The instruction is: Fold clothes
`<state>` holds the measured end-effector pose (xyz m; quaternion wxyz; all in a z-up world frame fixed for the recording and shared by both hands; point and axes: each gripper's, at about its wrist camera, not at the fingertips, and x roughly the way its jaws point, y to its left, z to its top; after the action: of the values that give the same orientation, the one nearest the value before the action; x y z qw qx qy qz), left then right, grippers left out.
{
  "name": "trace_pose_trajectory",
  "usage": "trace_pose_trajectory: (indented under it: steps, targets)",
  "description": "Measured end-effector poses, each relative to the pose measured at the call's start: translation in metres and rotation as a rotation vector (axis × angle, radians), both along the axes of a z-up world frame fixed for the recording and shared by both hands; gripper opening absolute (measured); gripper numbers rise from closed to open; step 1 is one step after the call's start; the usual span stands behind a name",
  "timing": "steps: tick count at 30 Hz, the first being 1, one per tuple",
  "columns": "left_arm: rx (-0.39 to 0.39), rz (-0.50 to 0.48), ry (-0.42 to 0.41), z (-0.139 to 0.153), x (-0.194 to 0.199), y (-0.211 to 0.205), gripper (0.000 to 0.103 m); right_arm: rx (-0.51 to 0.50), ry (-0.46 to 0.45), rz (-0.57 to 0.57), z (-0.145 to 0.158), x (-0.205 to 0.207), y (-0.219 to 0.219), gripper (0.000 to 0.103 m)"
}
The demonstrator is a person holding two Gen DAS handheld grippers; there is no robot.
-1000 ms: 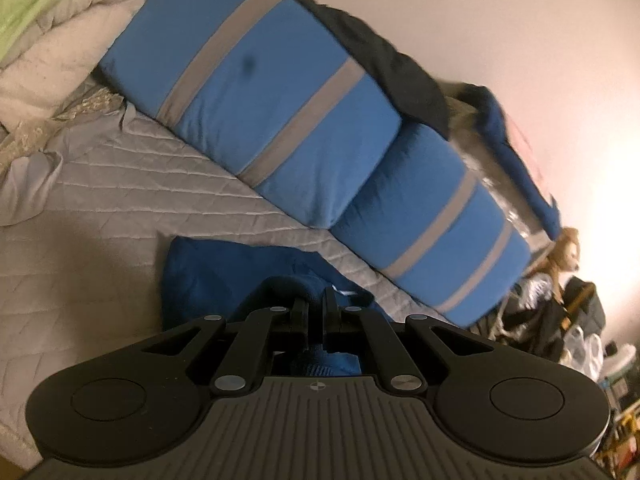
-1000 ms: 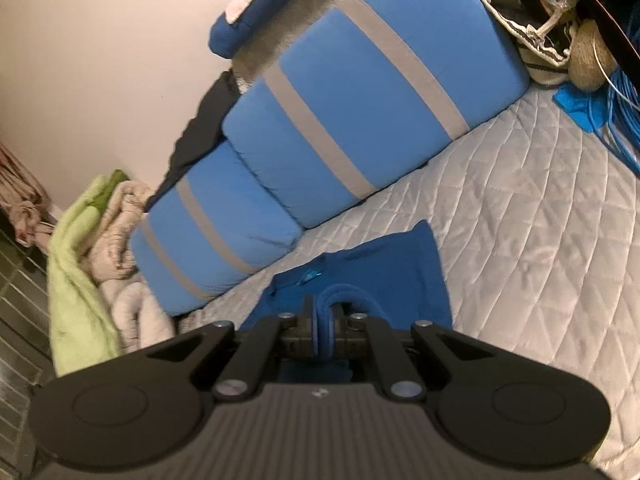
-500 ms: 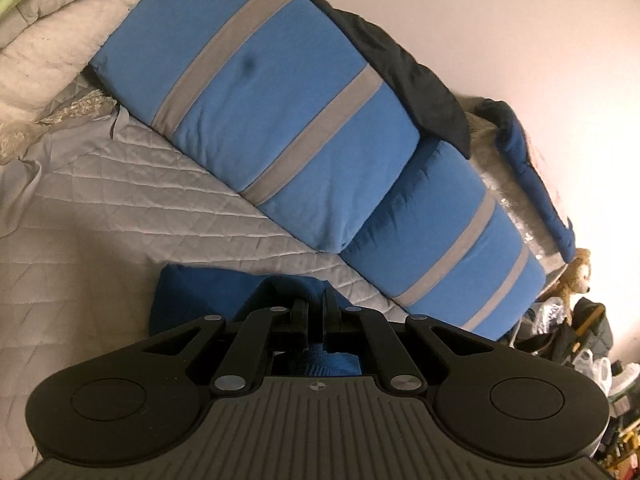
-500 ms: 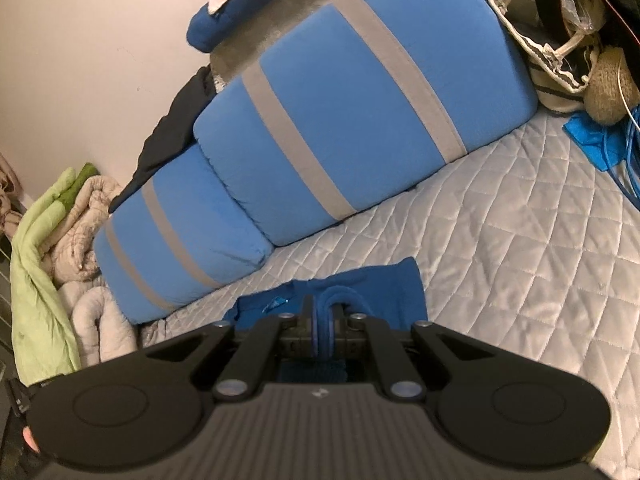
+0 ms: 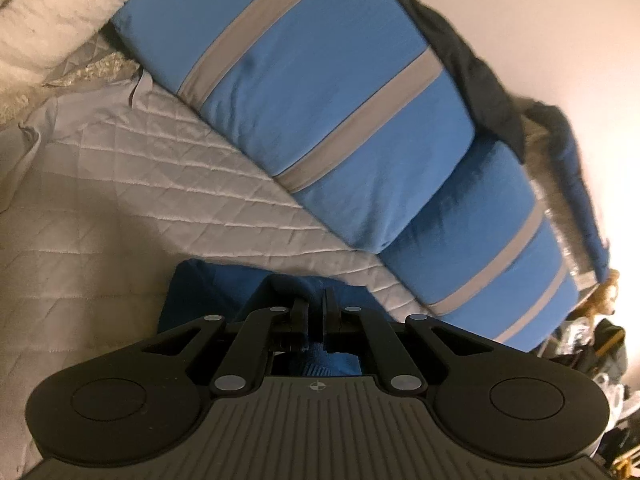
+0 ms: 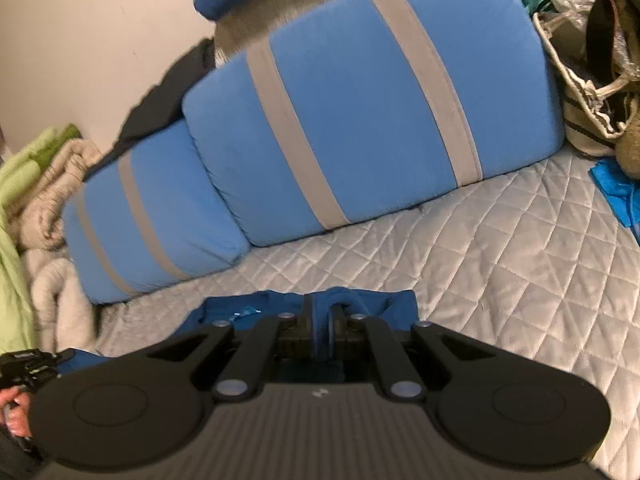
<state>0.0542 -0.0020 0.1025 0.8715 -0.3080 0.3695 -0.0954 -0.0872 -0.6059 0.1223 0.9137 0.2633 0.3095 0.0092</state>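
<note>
A dark blue garment (image 5: 200, 292) lies on the grey quilted bed cover (image 5: 100, 208), mostly hidden under the gripper body. My left gripper (image 5: 315, 304) is shut on a bunched fold of it, with cloth showing between and below the jaws. In the right wrist view the same blue garment (image 6: 396, 304) spreads just ahead of my right gripper (image 6: 322, 312), which is shut on a rolled edge of the fabric. A small light blue tag (image 6: 244, 312) shows on the cloth to the left of those jaws.
Two blue cushions with grey stripes (image 5: 312, 92) (image 6: 360, 120) line the wall behind the bed. A dark cloth (image 5: 476, 68) lies on top of them. Pale and green blankets (image 6: 24, 184) pile at the left, bags (image 6: 592, 92) at the right. A person's hand (image 6: 14, 412) holds the other gripper.
Both grippers have carried the held garment across the bed toward the cushions and slightly lower. The cushions loom larger, and less of the blue cloth shows ahead of the jaws.
</note>
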Motion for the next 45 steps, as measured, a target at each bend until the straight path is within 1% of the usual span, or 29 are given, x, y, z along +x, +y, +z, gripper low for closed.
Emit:
trace_pose_trajectory:
  steps: [6,10,15,17,19,21,22,23,24,26,28,29,33,36,37,40,42,43,44,45]
  targets:
    - [0.018,0.007,0.049,-0.026,0.022,-0.006,0.006,-0.002,0.059,-0.026,-0.031,0.032,-0.003,0.005]
    - [0.018,0.011,0.067,-0.047,0.030,-0.007,0.006,0.023,0.088,-0.051,-0.052,0.041,-0.006,0.005]
    - [-0.003,0.030,0.077,-0.080,0.031,-0.002,0.006,0.066,0.110,-0.068,-0.078,0.041,-0.012,0.005]
    - [-0.027,0.046,0.088,-0.092,0.031,0.003,0.007,0.072,0.111,-0.068,-0.085,0.043,-0.013,0.006]
    - [-0.051,0.057,0.098,-0.101,0.031,0.006,0.009,0.078,0.109,-0.067,-0.091,0.045,-0.013,0.006]
    - [-0.068,0.064,0.106,-0.105,0.031,0.008,0.009,0.089,0.096,-0.060,-0.094,0.046,-0.014,0.009]
    - [-0.074,0.063,0.115,-0.106,0.031,0.009,0.013,0.094,0.102,-0.062,-0.096,0.046,-0.015,0.019]
    - [-0.072,0.060,0.120,-0.104,0.030,0.009,0.017,0.099,0.114,-0.066,-0.099,0.046,-0.016,0.037]
    - [-0.066,0.052,0.121,-0.102,0.029,0.008,0.020,0.110,0.124,-0.065,-0.100,0.046,-0.017,0.043]
    - [-0.042,0.021,0.114,-0.095,0.026,0.006,0.036,0.123,0.135,-0.048,-0.102,0.042,-0.017,0.066]
    - [-0.026,-0.003,0.108,-0.089,0.021,0.005,0.045,0.136,0.137,-0.023,-0.103,0.037,-0.017,0.076]
    - [-0.028,-0.013,0.108,-0.087,0.019,0.005,0.048,0.147,0.136,-0.010,-0.103,0.033,-0.017,0.078]
    - [-0.046,-0.061,0.130,-0.084,0.012,0.008,0.049,0.202,0.159,0.043,-0.106,0.024,-0.016,0.079]
    - [-0.088,-0.094,0.179,-0.089,0.009,0.012,0.049,0.219,0.175,0.078,-0.108,0.018,-0.012,0.079]
    - [-0.091,-0.106,0.196,-0.091,0.009,0.011,0.049,0.217,0.179,0.082,-0.109,0.017,-0.011,0.079]
    - [-0.075,-0.128,0.211,-0.092,0.007,0.008,0.048,0.202,0.193,0.085,-0.110,0.015,-0.007,0.078]
    - [-0.048,-0.137,0.217,-0.091,0.006,0.004,0.048,0.188,0.203,0.078,-0.111,0.016,-0.005,0.078]
    - [-0.031,-0.138,0.225,-0.091,0.006,0.001,0.046,0.182,0.208,0.076,-0.111,0.016,-0.004,0.077]
    - [-0.017,-0.133,0.240,-0.092,0.006,-0.001,0.036,0.174,0.215,0.073,-0.111,0.017,-0.003,0.075]
    - [-0.002,-0.127,0.255,-0.093,0.005,-0.003,0.028,0.169,0.220,0.068,-0.111,0.018,-0.002,0.073]
